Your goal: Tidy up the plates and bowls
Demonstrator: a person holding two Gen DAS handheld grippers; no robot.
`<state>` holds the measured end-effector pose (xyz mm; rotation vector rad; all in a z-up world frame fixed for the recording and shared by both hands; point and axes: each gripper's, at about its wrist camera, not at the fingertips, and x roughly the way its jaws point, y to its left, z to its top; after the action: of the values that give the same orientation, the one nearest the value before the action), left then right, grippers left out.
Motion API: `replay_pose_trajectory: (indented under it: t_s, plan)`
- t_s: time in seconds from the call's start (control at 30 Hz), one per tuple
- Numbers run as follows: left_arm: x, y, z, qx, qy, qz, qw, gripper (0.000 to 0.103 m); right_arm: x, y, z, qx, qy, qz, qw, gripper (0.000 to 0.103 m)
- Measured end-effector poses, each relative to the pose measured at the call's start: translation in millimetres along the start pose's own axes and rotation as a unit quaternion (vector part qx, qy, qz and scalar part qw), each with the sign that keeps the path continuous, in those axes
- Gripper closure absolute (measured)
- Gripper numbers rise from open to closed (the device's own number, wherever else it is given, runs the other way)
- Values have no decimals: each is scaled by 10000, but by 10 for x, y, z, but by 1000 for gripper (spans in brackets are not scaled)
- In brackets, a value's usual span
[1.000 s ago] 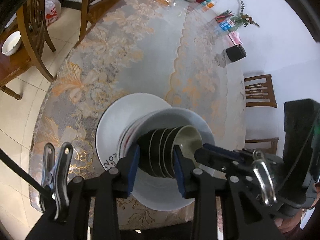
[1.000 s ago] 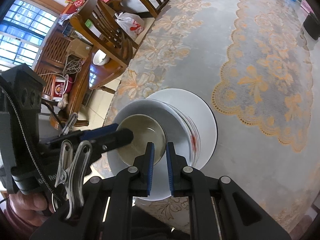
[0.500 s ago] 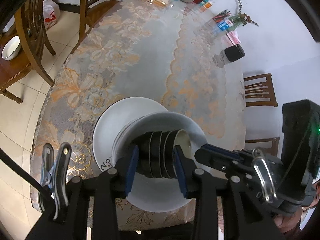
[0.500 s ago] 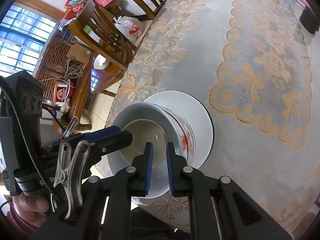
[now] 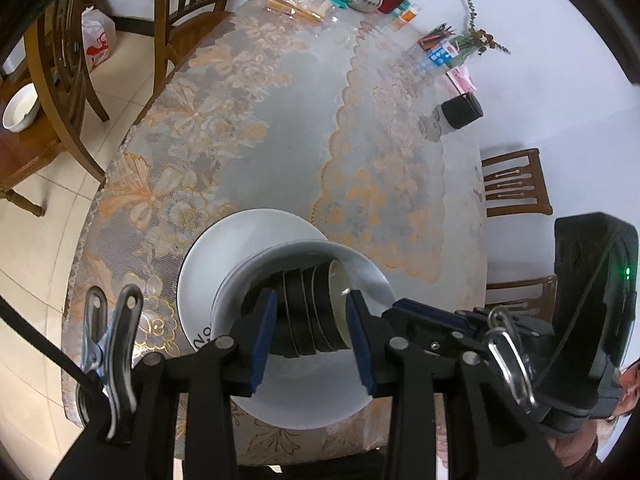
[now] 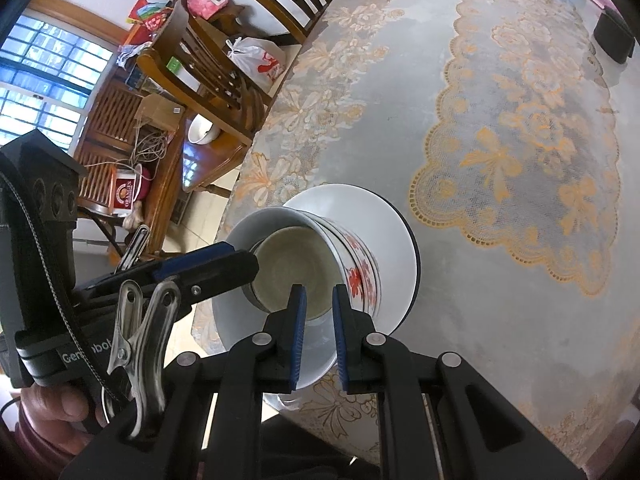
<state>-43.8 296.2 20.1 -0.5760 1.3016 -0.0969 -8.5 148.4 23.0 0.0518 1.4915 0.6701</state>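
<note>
A stack of several small dark bowls [image 5: 308, 312] is nested on its side inside a large white bowl [image 5: 280, 396]. My left gripper [image 5: 310, 344] is shut on the dark bowl stack. The white bowl has red flowers on its outer wall [image 6: 360, 276] and is tilted up over a big white plate [image 6: 380, 216] lying on the table. My right gripper [image 6: 318, 336] is shut on the near rim of the white bowl [image 6: 316, 360]. The innermost small bowl's pale inside [image 6: 296, 272] faces the right wrist view.
The round table [image 5: 304, 120] has a lace cloth with orange flowers. A black jar [image 5: 460, 110], a kettle, a red box and packets stand at its far side. Wooden chairs [image 5: 188, 20] stand around it. The table's near edge is just below the plate.
The white bowl with the dark bowls in it has tipped up further and lifted off the plate. Both grippers keep their hold.
</note>
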Motion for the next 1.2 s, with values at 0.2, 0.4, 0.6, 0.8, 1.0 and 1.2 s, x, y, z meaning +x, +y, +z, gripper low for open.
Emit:
replay_pose_trajectory:
  t_s: [0.2, 0.4, 0.6, 0.8, 1.0, 1.2]
  plan:
    - [-25, 17, -11, -35, -42, 37, 10000, 67, -19, -10, -9, 18, -11, 36, 10000, 86]
    - [-104, 1, -31, 61, -180, 78, 9998, 59, -67, -11, -14, 4, -71, 73, 9999, 84]
    - [-179, -9, -46, 123, -293, 157, 9994, 52, -136, 26, -20, -2, -172, 17, 9999, 75]
    - [-276, -45, -97, 421, -466, 219, 9978, 19, -214, 71, -64, -93, -277, -70, 9995, 63]
    - [-343, -16, -98, 466, -712, 645, 9943, 2, -288, 103, -115, -208, -364, -242, 9988, 46]
    - [-364, 14, -86, 563, -718, 917, 9916, 0, -358, 123, -176, -278, -505, -298, 9979, 36]
